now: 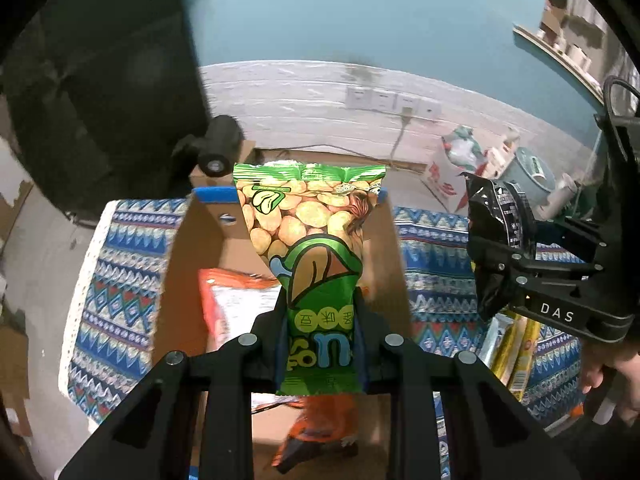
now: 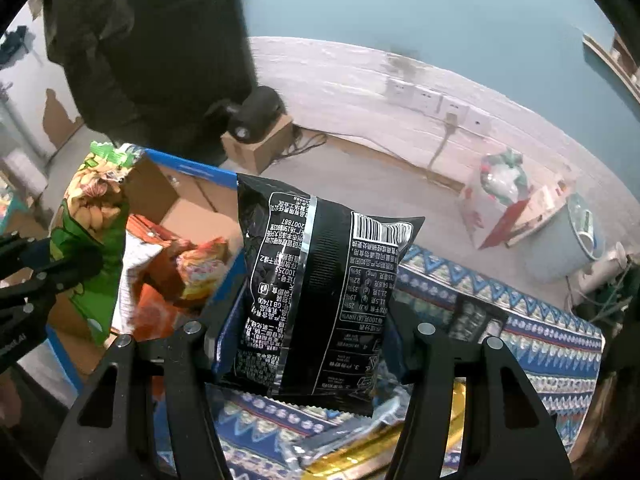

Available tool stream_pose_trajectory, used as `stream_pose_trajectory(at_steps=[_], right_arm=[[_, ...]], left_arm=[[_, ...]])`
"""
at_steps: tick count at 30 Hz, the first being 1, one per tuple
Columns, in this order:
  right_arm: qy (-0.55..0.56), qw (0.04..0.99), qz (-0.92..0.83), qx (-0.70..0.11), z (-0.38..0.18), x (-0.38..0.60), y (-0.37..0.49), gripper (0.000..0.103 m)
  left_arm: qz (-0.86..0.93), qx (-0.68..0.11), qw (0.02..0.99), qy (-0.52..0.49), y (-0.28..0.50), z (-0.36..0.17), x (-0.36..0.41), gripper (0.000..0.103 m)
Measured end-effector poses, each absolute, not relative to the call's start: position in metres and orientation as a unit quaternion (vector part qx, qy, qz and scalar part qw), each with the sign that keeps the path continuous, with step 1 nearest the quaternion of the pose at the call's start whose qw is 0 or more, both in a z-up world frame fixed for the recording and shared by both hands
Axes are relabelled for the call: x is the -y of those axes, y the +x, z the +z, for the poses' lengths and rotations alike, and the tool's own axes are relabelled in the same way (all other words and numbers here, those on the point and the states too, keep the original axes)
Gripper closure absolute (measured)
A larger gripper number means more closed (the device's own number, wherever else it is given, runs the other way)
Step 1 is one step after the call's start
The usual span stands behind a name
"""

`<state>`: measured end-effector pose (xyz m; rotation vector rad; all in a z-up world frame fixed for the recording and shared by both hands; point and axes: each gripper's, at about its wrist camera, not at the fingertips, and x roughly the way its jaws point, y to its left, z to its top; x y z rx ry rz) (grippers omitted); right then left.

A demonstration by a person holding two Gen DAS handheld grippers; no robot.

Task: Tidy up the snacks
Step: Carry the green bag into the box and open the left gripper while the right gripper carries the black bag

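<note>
My left gripper [image 1: 320, 320] is shut on a green snack bag [image 1: 308, 236] printed with beans, and holds it upright over an open cardboard box [image 1: 200, 248]. Orange snack packets [image 1: 232, 300] lie inside that box. My right gripper [image 2: 304, 320] is shut on a puffy black snack bag [image 2: 316, 280] with white print and a barcode, above the patterned cloth just right of the box. In the left wrist view the right gripper [image 1: 500, 268] with its black bag [image 1: 496, 232] hangs at the right. The right wrist view shows the green bag [image 2: 92, 232] at the left.
A blue patterned cloth [image 1: 116, 280] covers the table under the box. Gold and yellow packets [image 2: 380, 440] lie on the cloth below my right gripper. A person in dark clothing [image 2: 152, 48] stands behind the box. A small carton with a dark device [image 2: 256, 136] and a pale bin [image 2: 568, 240] sit on the floor.
</note>
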<state>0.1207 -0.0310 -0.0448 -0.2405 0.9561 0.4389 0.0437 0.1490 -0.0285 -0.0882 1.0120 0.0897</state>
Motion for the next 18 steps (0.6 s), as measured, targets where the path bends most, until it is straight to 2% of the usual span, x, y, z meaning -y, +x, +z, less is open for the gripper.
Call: stream_pose_trajectory(at_steps=[18], right_arm=[[-0.147,0.833,0.267,-0.462,-0.06,-0.052,0.109,0.045]], left_arm=[[0.09,-0.527,0.84,-0.091,0.01,-0.07,-0.221,0.077]])
